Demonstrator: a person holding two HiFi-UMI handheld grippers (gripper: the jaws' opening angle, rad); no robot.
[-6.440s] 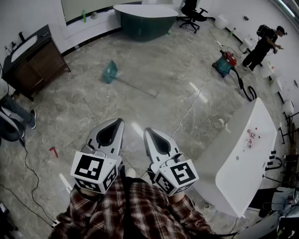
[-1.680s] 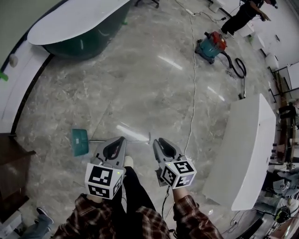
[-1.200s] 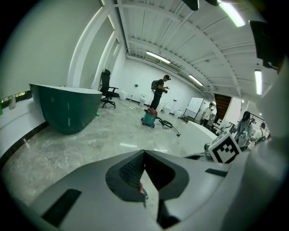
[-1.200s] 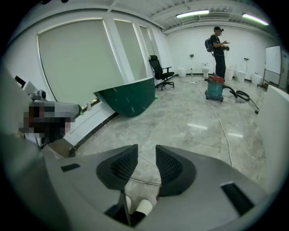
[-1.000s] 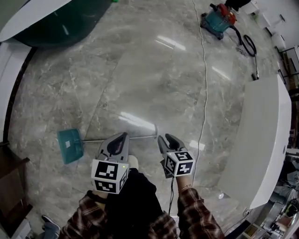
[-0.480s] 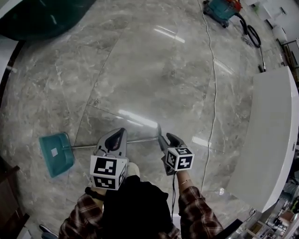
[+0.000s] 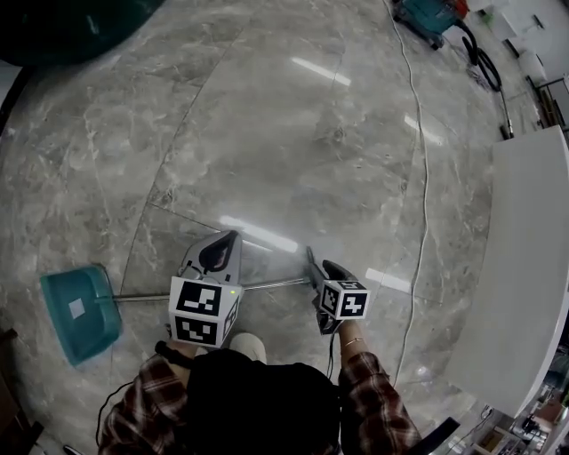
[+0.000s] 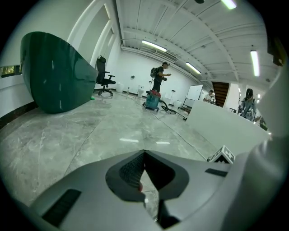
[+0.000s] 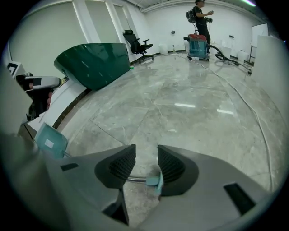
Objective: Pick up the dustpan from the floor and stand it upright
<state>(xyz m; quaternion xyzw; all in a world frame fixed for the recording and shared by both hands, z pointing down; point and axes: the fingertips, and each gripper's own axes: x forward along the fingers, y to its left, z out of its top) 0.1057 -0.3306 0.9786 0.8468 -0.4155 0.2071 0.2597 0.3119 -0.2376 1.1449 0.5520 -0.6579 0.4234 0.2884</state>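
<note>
The dustpan lies flat on the marble floor. Its teal pan (image 7: 78, 313) is at the left, and its long metal handle (image 7: 271, 285) runs right to a teal end grip (image 9: 155, 182). My right gripper (image 7: 325, 267) hangs low over that end. Its jaws stand open (image 9: 146, 155) with the grip and shaft just below the gap, and the pads do not press on them. The pan (image 9: 50, 140) shows at the left of the right gripper view. My left gripper (image 7: 228, 242) is shut and empty (image 8: 144, 152). It hovers above the middle of the handle.
A long white counter (image 7: 533, 267) runs along the right side. A white cable (image 7: 418, 222) lies on the floor toward a teal vacuum cleaner (image 7: 427, 13). A dark green curved desk (image 9: 92, 63), an office chair (image 9: 137, 43) and a standing person (image 9: 198, 13) are farther off.
Both grippers have sunk toward the floor. The right one now sits over the handle's end. The pan has slid toward the left edge of the head view.
</note>
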